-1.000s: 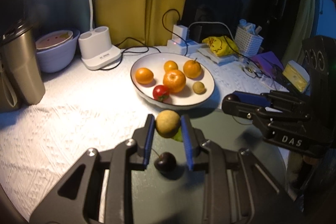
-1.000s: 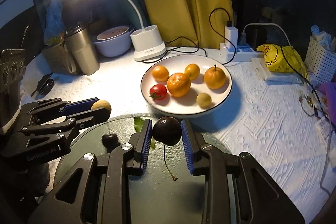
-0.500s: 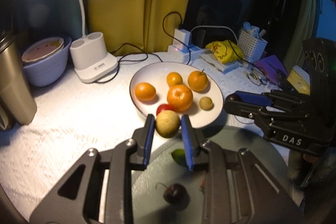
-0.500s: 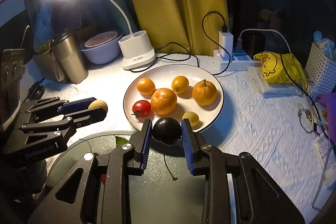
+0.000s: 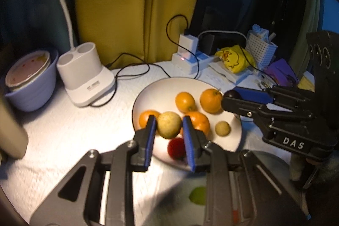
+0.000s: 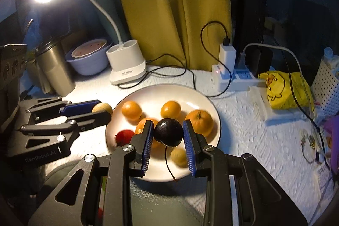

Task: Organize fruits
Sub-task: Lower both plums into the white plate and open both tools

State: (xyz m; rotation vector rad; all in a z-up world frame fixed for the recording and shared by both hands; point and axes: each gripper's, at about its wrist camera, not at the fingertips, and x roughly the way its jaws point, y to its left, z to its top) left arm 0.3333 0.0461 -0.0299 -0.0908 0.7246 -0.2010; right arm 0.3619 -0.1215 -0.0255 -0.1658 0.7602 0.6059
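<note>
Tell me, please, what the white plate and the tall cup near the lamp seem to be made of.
The white plate looks like glazed ceramic: smooth, glossy, with soft lamp reflections on its rim. The tall cup looks like brushed stainless steel: dull grey-gold sheen and vertical highlights, though a metallic coating on plastic cannot be excluded.

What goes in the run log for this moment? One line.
left gripper: shut on yellow-green fruit | right gripper: shut on dark cherry | both over white plate

plate (image 6: 214, 113) before lamp base (image 6: 127, 67) (bowl (image 6: 89, 65) left of base)
</note>
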